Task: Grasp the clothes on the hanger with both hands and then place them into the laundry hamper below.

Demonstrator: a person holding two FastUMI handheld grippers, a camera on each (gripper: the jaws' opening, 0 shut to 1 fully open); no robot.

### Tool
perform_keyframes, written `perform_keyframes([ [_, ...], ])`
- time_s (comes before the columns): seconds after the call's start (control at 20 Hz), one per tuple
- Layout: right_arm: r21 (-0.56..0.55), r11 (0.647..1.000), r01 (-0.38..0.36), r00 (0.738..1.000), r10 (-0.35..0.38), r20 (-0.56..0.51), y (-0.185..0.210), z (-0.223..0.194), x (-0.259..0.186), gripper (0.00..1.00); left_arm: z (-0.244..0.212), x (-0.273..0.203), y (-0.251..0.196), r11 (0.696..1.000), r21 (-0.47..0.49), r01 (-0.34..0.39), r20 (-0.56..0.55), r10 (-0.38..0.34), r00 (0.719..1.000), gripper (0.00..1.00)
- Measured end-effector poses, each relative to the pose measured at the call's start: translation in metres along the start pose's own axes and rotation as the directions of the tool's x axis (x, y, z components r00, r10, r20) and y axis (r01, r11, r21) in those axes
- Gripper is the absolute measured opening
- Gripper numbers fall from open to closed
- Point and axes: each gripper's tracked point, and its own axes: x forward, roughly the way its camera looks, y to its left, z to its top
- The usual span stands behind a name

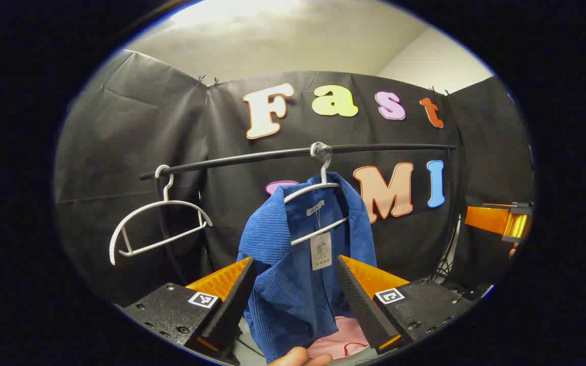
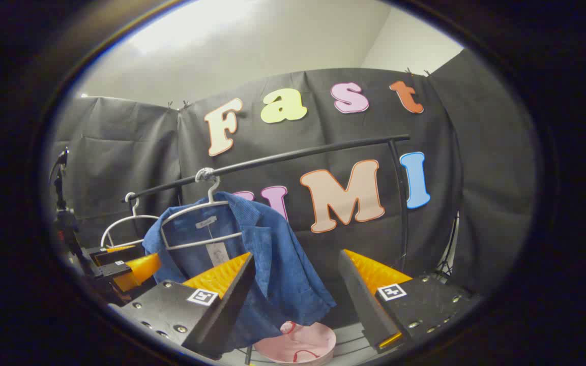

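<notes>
Spread wide and holding nothing, the left gripper (image 1: 295, 284) frames the blue ribbed cloth jacket (image 1: 293, 290) hanging on a white wire hanger (image 1: 318, 203) from the black rail (image 1: 272, 155), while the right gripper (image 2: 295, 279), also open, approaches beside it. Each should probably pinch a shoulder and lift the jacket clear together. Below, the pink round laundry hamper (image 2: 298, 345) appears empty.

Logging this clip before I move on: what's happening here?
A person holds a gripper in each hand in front of a blue shirt hanging on a white hanger from a black rail. The left gripper is open, its fingers either side of the shirt's front, not pressing it. The right gripper is open too, beside the shirt's hem. A pink hamper waits below. A second hanger hangs bare.
</notes>
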Motion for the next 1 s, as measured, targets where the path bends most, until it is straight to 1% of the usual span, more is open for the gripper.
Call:
perform_keyframes([
  [0.15,-0.004,1.000,0.000,1.000,0.000,-0.015,-0.003,-0.006,0.003,0.98,-0.001,-0.002,0.005,1.000,0.004,-0.018,-0.004,0.018,1.000,1.00],
  [0.2,-0.009,1.000,-0.005,1.000,0.005,-0.021,-0.001,-0.008,0.004,1.00,-0.002,-0.003,0.006,1.000,-0.003,-0.020,-0.010,0.020,1.000,1.00],
  [0.25,-0.015,1.000,-0.011,1.000,0.011,-0.026,0.000,-0.010,0.004,1.00,-0.005,-0.003,0.006,1.000,-0.007,-0.023,-0.017,0.023,1.000,0.96],
  [0.3,-0.019,1.000,-0.019,0.999,0.018,-0.033,0.003,-0.013,0.004,1.00,-0.008,-0.002,0.006,1.000,-0.008,-0.026,-0.025,0.026,0.999,1.00],
  [0.45,-0.026,0.997,-0.067,0.995,0.065,-0.071,0.017,-0.028,0.007,0.98,-0.013,-0.001,0.004,1.000,-0.003,-0.025,-0.040,0.025,0.999,1.00],
  [0.55,-0.033,0.996,-0.079,0.993,0.076,-0.086,0.021,-0.033,0.007,0.98,-0.014,-0.002,0.005,1.000,0.001,-0.025,-0.044,0.025,0.999,1.00],
  [0.6,-0.031,0.996,-0.085,0.993,0.082,-0.089,0.024,-0.034,0.008,0.92,-0.014,-0.001,0.006,1.000,-0.001,-0.026,-0.045,0.026,0.999,1.00],
  [0.65,-0.025,0.996,-0.089,0.992,0.086,-0.089,0.025,-0.035,0.009,0.98,-0.015,0.000,0.006,1.000,-0.005,-0.030,-0.045,0.029,0.999,1.00],
  [0.75,-0.020,0.995,-0.097,0.991,0.095,-0.095,0.029,-0.038,0.009,1.00,-0.021,0.002,0.006,0.999,-0.010,-0.035,-0.055,0.034,0.998,1.00],
  [0.8,-0.021,0.994,-0.104,0.990,0.101,-0.101,0.030,-0.040,0.010,0.98,-0.024,0.006,0.006,0.999,-0.011,-0.040,-0.058,0.040,0.998,1.00],
  [0.85,-0.020,0.993,-0.118,0.988,0.115,-0.105,0.033,-0.042,0.010,0.92,-0.029,0.010,0.007,0.999,-0.007,-0.049,-0.065,0.048,0.997,1.00],
  [0.9,-0.015,0.991,-0.131,0.985,0.129,-0.113,0.036,-0.045,0.011,0.98,-0.035,0.014,0.007,0.998,-0.004,-0.059,-0.081,0.059,0.995,1.00],
  [0.95,-0.012,0.991,-0.131,0.984,0.128,-0.123,0.035,-0.048,0.012,1.00,-0.041,0.017,0.008,0.997,-0.008,-0.071,-0.098,0.070,0.993,1.00],
  [1.0,-0.011,0.991,-0.130,0.983,0.128,-0.133,0.034,-0.051,0.013,0.98,-0.044,0.020,0.009,0.997,-0.017,-0.081,-0.109,0.078,0.991,1.00],
])
